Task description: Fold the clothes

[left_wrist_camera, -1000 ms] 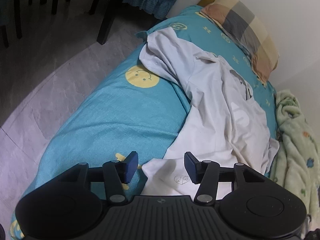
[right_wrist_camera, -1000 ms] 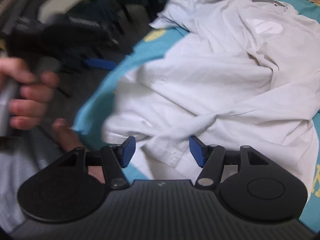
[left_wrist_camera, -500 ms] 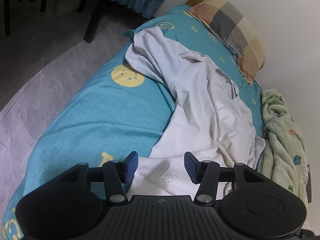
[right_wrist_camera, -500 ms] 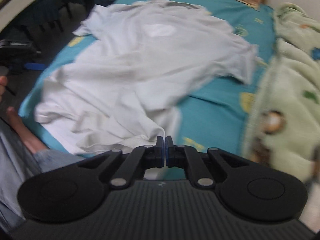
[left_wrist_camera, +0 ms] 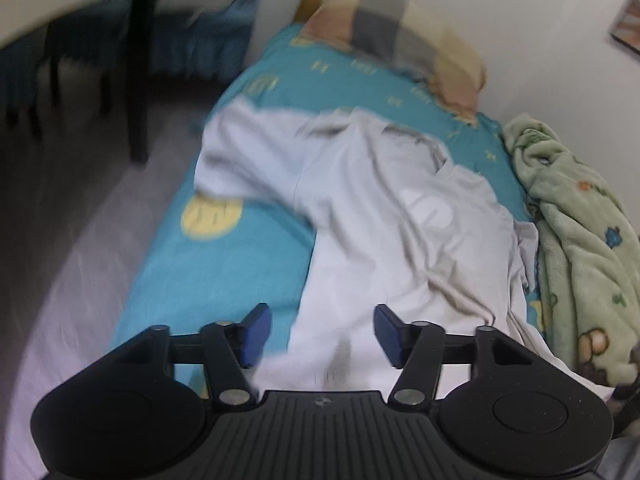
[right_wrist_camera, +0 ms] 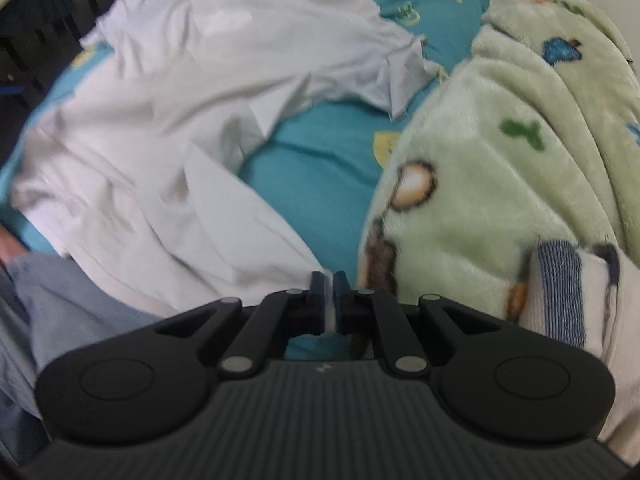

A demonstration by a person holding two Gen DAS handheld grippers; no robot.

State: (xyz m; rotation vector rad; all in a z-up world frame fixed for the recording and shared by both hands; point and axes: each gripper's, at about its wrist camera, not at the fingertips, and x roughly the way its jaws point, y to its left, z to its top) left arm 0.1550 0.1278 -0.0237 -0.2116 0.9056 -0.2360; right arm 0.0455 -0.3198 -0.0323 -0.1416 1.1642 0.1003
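A white T-shirt (left_wrist_camera: 372, 220) lies crumpled on the teal bed sheet (left_wrist_camera: 224, 272), collar toward the pillow. My left gripper (left_wrist_camera: 322, 334) is open, its blue pads on either side of the shirt's near hem, just above it. In the right wrist view the same shirt (right_wrist_camera: 192, 92) spreads to the left. My right gripper (right_wrist_camera: 329, 300) is shut on the shirt's near hem corner, a thin strip of white cloth showing between the pads.
A checked pillow (left_wrist_camera: 400, 36) lies at the head of the bed. A green fleece blanket (left_wrist_camera: 580, 240) is bunched along the wall side; it also shows in the right wrist view (right_wrist_camera: 500, 140). Dark chair legs (left_wrist_camera: 140, 80) stand on the floor left. Blue-clad leg (right_wrist_camera: 60, 304).
My right gripper closed on the shirt's hem corner and has drawn it toward the blanket side. My left gripper stayed open and shifted along the near hem; the view swung right.
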